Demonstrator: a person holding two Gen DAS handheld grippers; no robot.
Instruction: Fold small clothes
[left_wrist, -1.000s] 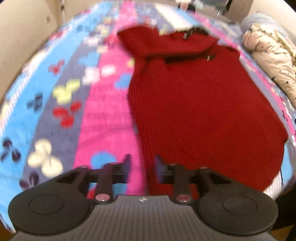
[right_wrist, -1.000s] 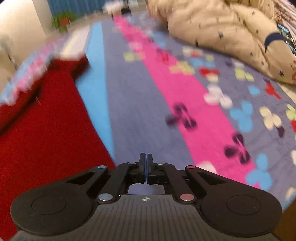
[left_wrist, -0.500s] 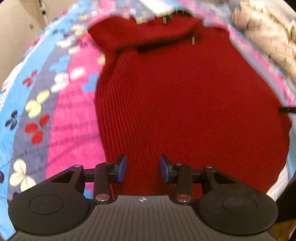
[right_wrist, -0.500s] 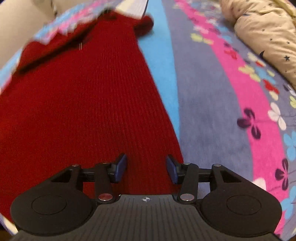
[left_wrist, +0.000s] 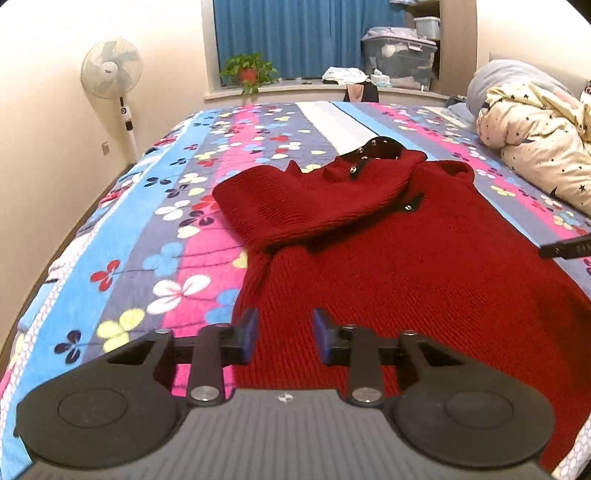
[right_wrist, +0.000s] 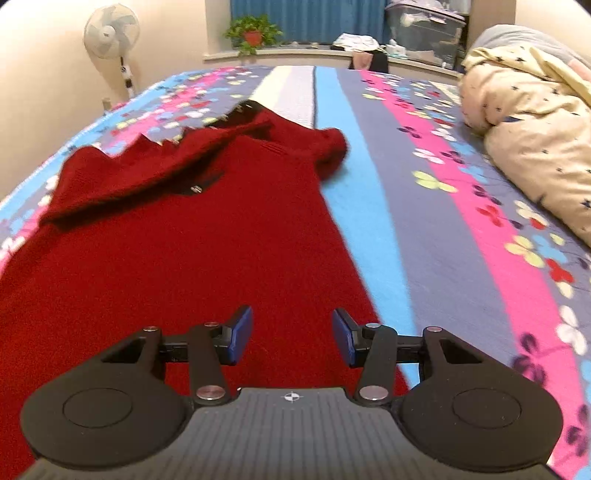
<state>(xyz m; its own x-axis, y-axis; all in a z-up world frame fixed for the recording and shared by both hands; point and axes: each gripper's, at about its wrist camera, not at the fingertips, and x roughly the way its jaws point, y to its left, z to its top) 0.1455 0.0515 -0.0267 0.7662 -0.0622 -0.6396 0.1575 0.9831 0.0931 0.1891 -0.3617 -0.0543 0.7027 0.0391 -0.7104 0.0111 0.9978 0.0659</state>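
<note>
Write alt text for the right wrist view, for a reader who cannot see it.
A red knit sweater lies spread on a striped, flower-patterned bedspread, one sleeve folded across its chest. The open right gripper hovers over the sweater's near right edge, holding nothing. A cream star-print duvet is bunched at right; a standing fan and potted plant stand beyond the bed.

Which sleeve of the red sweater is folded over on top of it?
The left sleeve of the red sweater lies folded across its chest. The right sleeve is only bunched up at the sweater's edge.
</note>
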